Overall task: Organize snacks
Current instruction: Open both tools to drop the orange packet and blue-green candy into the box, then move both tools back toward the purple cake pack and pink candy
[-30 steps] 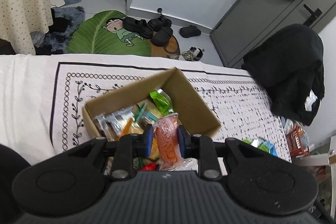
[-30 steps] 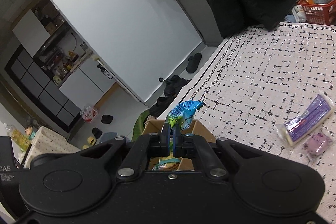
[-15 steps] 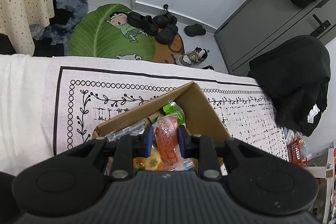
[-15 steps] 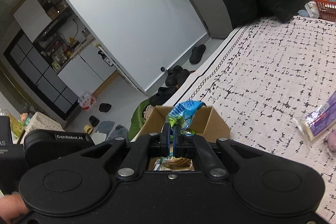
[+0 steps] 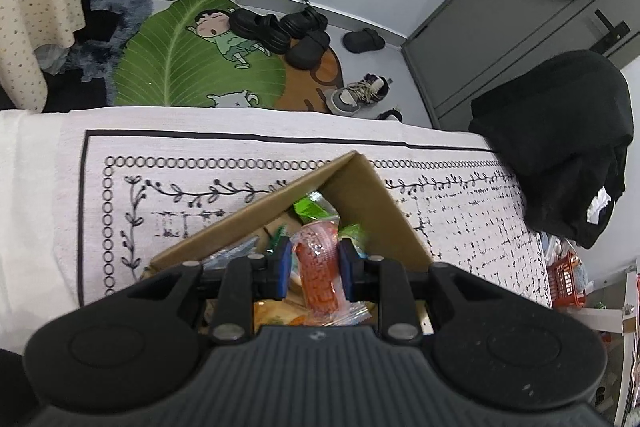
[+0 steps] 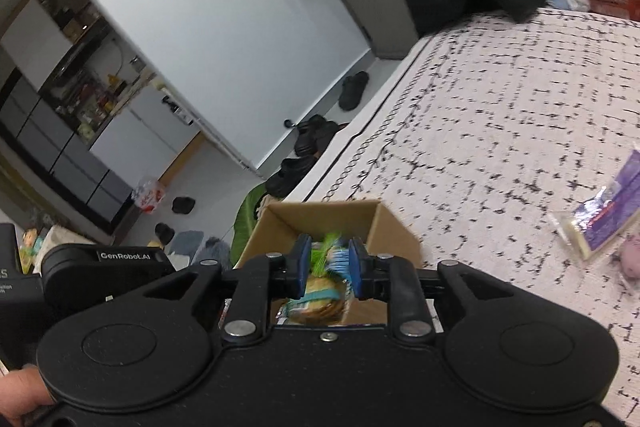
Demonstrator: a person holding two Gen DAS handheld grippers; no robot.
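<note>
Patterned white cloth (image 5: pixel 240 147) under a cardboard box (image 5: pixel 372 195) of snacks.
Left gripper (image 5: pixel 314 261) clamps an orange snack pack (image 5: pixel 320 267) above the box; right gripper (image 6: pixel 329 267) (jaws parted) is over a blue-green packet (image 6: pixel 334 259) inside.

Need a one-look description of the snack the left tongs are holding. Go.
Start at the open cardboard box on the black-and-white patterned cloth. Just above it, the left tongs pinch a clear packet of orange-red bits. The neighbouring packets in the box are green or yellowish; this is the only orange-red one.
</note>
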